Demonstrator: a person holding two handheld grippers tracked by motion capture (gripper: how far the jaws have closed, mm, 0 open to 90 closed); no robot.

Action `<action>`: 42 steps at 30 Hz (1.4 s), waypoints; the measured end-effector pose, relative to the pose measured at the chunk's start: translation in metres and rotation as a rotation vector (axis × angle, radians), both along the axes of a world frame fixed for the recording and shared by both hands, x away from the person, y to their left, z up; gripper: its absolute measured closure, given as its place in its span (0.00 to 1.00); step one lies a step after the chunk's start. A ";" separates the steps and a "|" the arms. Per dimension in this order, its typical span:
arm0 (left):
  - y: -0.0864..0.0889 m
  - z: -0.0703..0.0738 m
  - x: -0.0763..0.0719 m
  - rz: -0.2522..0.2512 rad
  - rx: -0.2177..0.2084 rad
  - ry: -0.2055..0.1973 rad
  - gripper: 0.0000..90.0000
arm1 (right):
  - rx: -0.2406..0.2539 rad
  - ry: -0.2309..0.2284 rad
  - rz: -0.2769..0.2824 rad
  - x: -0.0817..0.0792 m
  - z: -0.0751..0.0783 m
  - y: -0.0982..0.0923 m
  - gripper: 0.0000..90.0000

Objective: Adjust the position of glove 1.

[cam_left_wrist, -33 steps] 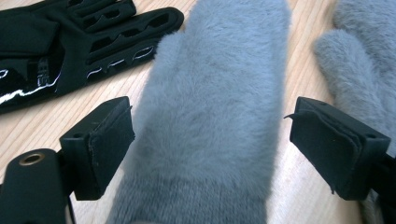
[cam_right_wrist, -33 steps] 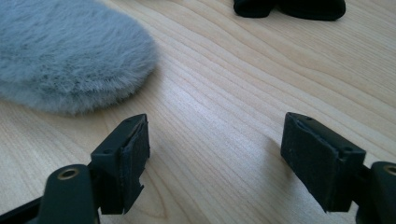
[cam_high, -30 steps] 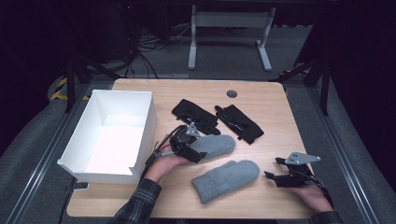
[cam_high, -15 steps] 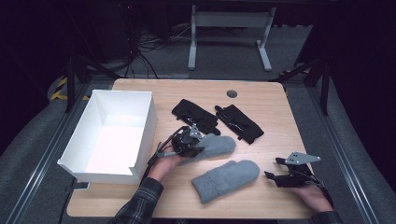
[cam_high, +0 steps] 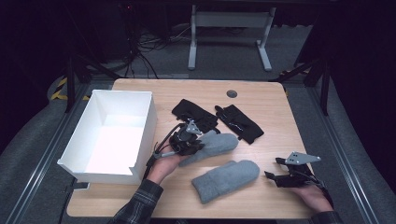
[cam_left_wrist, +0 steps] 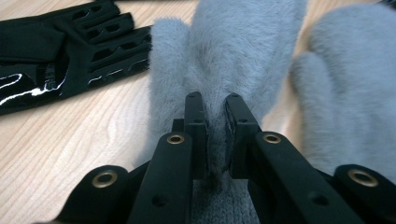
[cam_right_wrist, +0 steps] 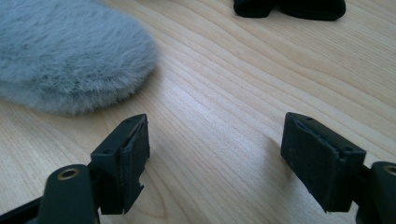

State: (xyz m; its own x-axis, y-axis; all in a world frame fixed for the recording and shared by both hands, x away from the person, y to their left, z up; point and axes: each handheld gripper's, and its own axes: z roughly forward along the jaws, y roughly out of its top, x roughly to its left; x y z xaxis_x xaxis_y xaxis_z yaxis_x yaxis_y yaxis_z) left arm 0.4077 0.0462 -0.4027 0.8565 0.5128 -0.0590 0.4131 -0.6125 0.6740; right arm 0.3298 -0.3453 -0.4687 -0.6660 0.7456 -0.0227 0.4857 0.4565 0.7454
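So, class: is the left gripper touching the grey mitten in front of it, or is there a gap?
Touching. In the left gripper view, the left gripper has just closed, its jaws pinching a fold of the grey mitten between them, with no gap.

We see the table (cam_high: 261, 100) lit brightly from above, while the room around it sinks into near black. The white box (cam_high: 100, 154) beside it glares, its floor washed out. Soft shadows sit close under the mittens (cam_high: 224, 179) on the table. The high view is slightly soft and grainy. In the left gripper view the mitten fur (cam_left_wrist: 243, 51) near the jaws looks sharp, and the black arms at the bottom blur. In the right gripper view the wood grain is crisp between the jaws, with short shadows beside each pad.
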 end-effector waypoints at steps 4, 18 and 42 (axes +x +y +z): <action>-0.007 0.009 -0.012 0.001 -0.019 0.032 0.92 | -0.001 0.000 0.001 0.000 0.000 0.000 0.27; -0.044 0.020 -0.057 -0.036 -0.024 0.063 0.92 | -0.001 0.000 0.000 0.000 0.000 0.000 0.27; -0.035 0.026 -0.058 -0.024 -0.070 -0.002 0.77 | -0.002 0.000 0.002 0.000 0.000 0.000 0.26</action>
State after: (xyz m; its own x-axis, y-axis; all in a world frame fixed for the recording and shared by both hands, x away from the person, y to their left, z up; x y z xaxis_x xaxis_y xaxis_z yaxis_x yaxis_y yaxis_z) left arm 0.3495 0.0110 -0.3769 0.8687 0.4866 -0.0921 0.3974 -0.5739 0.7161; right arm 0.3298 -0.3452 -0.4688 -0.6675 0.7442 -0.0238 0.4850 0.4588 0.7445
